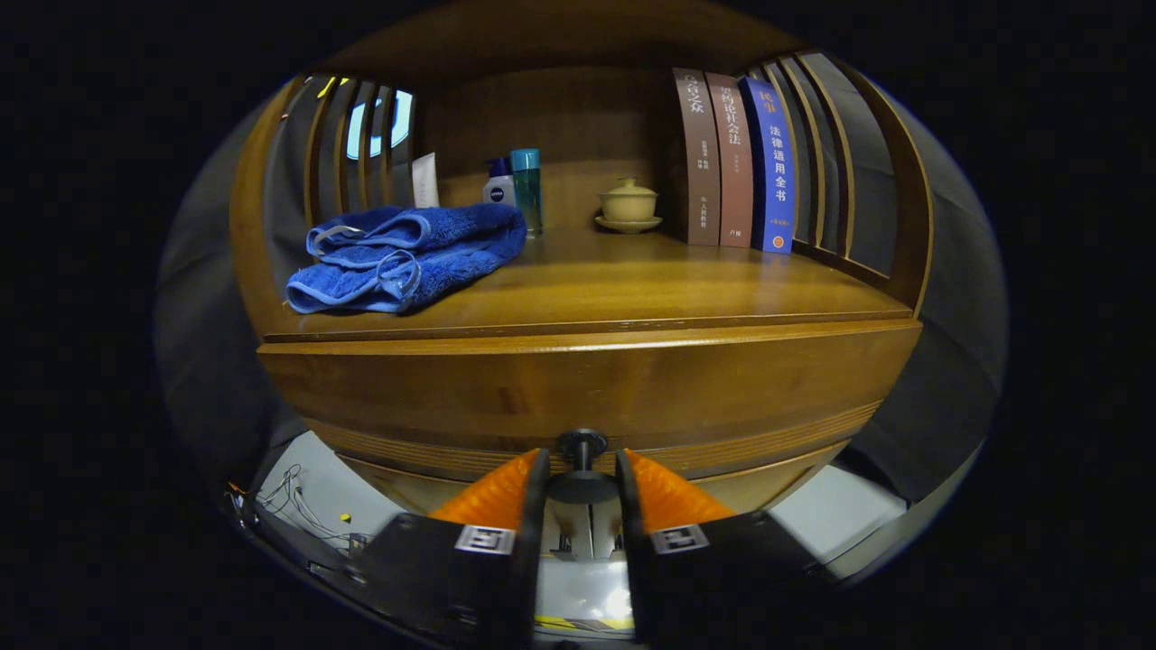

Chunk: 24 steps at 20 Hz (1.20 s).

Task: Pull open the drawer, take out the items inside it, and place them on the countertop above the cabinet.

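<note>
Knob: dark round knob [582, 444] standing out from the drawer front [578, 397], taken here as the landmark for everything else.
Gripper: the gripper [582, 474] sits at the knob, one finger to each side of it; the fingers stand close against the knob's disc, but whether both truly press on it cannot be told.
Drawer: the wooden front runs wide to both sides of the knob and directly under the countertop's edge; it appears shut or nearly so, and nothing of its inside can be seen.
Countertop: the wooden countertop [650, 289] lies above the knob, across the top of the cabinet, with slatted wooden sides rising at its two ends.
Towel: a folded blue towel [406, 257] lies on the countertop above and to the left of the knob, near the front edge.
Toiletries: a white tube [425, 181], a small white bottle [498, 183] with a dark cap and a taller teal bottle [526, 188] stand upright at the back of the countertop, beyond the towel, above and slightly left of the knob.
Cup: a pale lidded cup [629, 203] on a saucer sits at the back, above and just right of the knob.
Books: three books [736, 162] stand upright side by side, two brown and one blue, above and further right of the knob, beside the right slatted side.
Floor: pale floor [325, 496] with thin loose wires shows below and left of the knob.
</note>
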{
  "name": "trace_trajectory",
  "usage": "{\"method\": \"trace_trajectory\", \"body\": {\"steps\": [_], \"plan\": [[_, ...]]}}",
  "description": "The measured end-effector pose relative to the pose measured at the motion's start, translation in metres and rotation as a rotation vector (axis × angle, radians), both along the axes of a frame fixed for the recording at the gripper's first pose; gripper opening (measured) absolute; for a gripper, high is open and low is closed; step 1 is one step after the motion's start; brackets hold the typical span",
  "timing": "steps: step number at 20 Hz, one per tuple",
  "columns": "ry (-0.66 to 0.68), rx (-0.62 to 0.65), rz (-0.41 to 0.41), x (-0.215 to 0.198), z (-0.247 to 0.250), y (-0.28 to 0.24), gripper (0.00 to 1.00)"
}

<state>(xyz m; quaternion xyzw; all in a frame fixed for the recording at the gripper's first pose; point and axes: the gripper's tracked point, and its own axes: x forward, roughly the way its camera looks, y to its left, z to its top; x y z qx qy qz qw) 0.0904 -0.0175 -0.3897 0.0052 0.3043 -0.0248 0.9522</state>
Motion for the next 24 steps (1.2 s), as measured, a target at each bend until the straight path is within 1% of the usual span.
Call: {"method": "trace_trajectory", "body": {"steps": [1,7,11,15,24], "plan": [[0.004,0.006,0.001,0.003,-0.003,0.0,0.38],[0.015,0.009,-0.007,0.002,-0.003,0.0,0.39],[0.017,0.009,-0.012,-0.008,-0.002,0.0,0.38],[0.035,0.013,-0.011,-0.03,0.001,0.002,0.38],[0.086,0.023,-0.018,-0.095,0.01,0.003,0.38]]}}
